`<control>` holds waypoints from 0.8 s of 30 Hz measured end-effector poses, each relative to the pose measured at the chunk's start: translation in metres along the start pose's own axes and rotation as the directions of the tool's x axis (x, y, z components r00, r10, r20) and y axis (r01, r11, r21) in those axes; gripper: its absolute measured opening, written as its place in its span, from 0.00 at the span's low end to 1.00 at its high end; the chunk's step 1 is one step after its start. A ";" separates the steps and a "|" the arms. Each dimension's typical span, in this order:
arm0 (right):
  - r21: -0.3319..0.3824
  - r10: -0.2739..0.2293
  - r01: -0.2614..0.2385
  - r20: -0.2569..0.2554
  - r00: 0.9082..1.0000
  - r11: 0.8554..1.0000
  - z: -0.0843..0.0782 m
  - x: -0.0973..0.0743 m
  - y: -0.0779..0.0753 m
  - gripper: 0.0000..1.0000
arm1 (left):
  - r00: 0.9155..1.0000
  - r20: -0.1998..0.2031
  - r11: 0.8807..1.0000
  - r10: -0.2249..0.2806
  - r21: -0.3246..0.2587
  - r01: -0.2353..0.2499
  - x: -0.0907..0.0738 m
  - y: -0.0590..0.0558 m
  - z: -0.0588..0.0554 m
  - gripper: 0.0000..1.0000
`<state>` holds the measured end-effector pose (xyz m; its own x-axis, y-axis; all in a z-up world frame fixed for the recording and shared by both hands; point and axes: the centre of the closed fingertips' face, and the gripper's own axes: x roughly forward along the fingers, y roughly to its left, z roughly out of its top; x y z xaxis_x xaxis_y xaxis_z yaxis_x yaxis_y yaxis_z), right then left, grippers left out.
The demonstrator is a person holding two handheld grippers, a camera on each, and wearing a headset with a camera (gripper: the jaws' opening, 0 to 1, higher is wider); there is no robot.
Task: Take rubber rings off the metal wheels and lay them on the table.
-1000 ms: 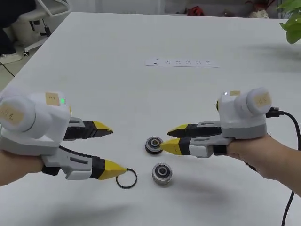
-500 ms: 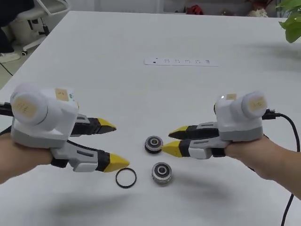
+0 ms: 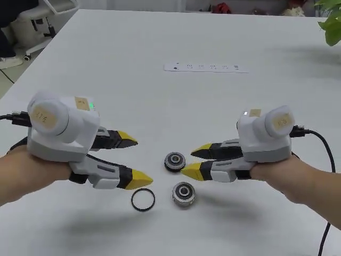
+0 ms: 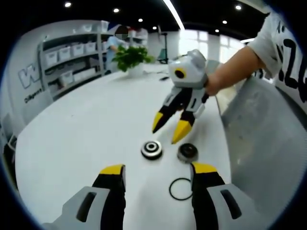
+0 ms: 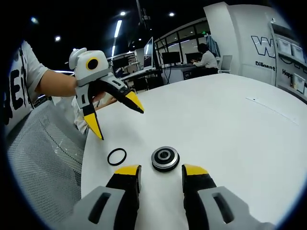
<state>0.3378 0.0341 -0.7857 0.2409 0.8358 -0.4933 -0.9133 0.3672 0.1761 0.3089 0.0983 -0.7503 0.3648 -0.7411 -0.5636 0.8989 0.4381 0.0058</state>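
Note:
Two small metal wheels lie on the white table (image 3: 160, 96), one farther (image 3: 174, 161) and one nearer (image 3: 184, 193). A loose black rubber ring (image 3: 143, 200) lies flat to the left of the nearer wheel. My left gripper (image 3: 137, 160) hovers open just above and left of the ring, holding nothing. My right gripper (image 3: 192, 161) is open, its tips just right of the farther wheel. The left gripper view has both wheels (image 4: 151, 149) (image 4: 187, 152) and the ring (image 4: 181, 189) ahead of its own tips (image 4: 158, 168). A wheel (image 5: 165, 158) sits between the right gripper's tips (image 5: 160, 170), the ring (image 5: 117, 156) to its left.
A white power strip (image 3: 206, 68) lies farther back on the table. A green plant (image 3: 331, 24) stands at the back right corner. A black cable (image 3: 325, 160) trails from the right gripper. An office chair (image 3: 42, 21) stands off the table's left edge.
The left gripper has lifted and shifted slightly right, its lower tip now off the ring, which lies free. The right gripper has drifted a little left and down. Wheels unmoved.

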 end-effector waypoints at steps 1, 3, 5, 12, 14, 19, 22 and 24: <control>0.002 -0.005 0.005 0.000 1.000 1.000 0.000 0.000 -0.001 0.32 | 1.000 -0.001 1.000 0.000 0.000 0.000 0.001 0.000 0.000 0.55; -0.001 -0.015 0.015 0.001 1.000 1.000 0.000 0.000 -0.003 0.33 | 1.000 -0.002 1.000 0.000 0.001 0.000 0.002 0.001 0.000 0.55; 0.000 -0.022 0.022 0.005 1.000 1.000 0.000 0.000 -0.005 0.33 | 1.000 -0.003 1.000 -0.002 0.002 0.002 0.003 0.001 0.001 0.55; -0.022 -0.023 0.023 0.003 1.000 0.999 -0.002 -0.001 -0.005 0.34 | 1.000 -0.006 1.000 -0.004 0.002 0.004 0.007 0.002 0.001 0.55; -0.030 -0.025 0.025 0.003 1.000 0.999 -0.003 0.000 -0.005 0.35 | 1.000 -0.007 1.000 -0.006 0.003 0.006 0.008 0.003 0.002 0.55; -0.047 -0.022 0.022 0.008 1.000 0.999 -0.003 0.002 -0.005 0.39 | 1.000 -0.008 1.000 -0.006 0.003 0.006 0.010 0.004 0.002 0.55; -0.058 -0.024 0.025 0.007 1.000 0.998 -0.004 0.002 -0.005 0.39 | 1.000 -0.009 1.000 -0.006 0.004 0.006 0.011 0.004 0.003 0.55; -0.054 -0.018 0.018 -0.001 1.000 0.998 -0.005 0.002 -0.004 0.39 | 1.000 -0.008 1.000 -0.006 0.002 0.006 0.012 0.005 0.003 0.55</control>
<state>0.3398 0.0323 -0.7918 0.2575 0.8287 -0.4970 -0.9251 0.3599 0.1208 0.3186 0.0902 -0.7547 0.3574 -0.7396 -0.5703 0.9016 0.4325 0.0042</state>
